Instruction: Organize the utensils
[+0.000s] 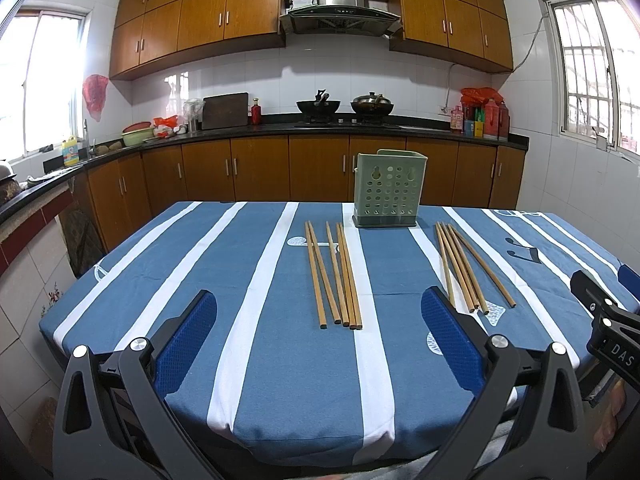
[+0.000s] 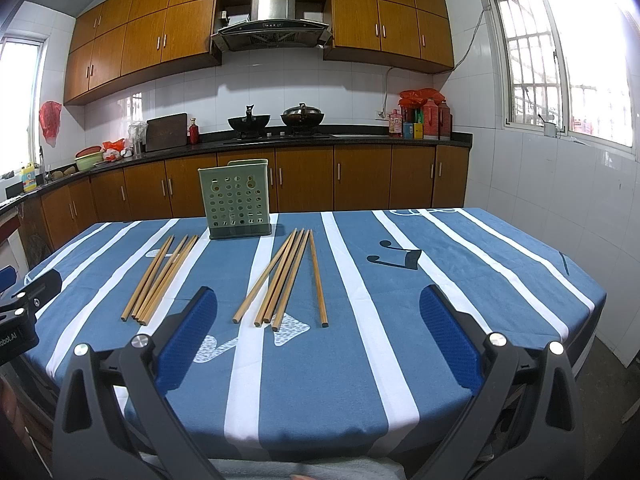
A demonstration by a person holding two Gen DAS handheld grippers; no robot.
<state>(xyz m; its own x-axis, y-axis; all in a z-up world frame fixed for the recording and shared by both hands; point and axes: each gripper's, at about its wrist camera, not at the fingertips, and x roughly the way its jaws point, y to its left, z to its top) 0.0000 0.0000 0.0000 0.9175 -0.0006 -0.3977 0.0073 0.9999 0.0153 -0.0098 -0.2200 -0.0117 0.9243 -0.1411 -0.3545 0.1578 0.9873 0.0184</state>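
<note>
Both grippers, left [image 1: 319, 312] and right [image 2: 319, 308], stand wide open, holding nothing, above the striped tablecloth [image 1: 280, 360]. Ahead lie two bundles of round wooden chopsticks [image 1: 334, 274] [image 2: 280, 280]. Beyond them stands a green perforated plastic holder [image 1: 387, 188], apparently empty; its interior is hidden.

Home kitchen
Wooden cabinets [image 1: 208, 20] are lining tiled walls; woks [image 1: 319, 106] are sitting on the stove under a range hood [image 1: 340, 4].
</note>
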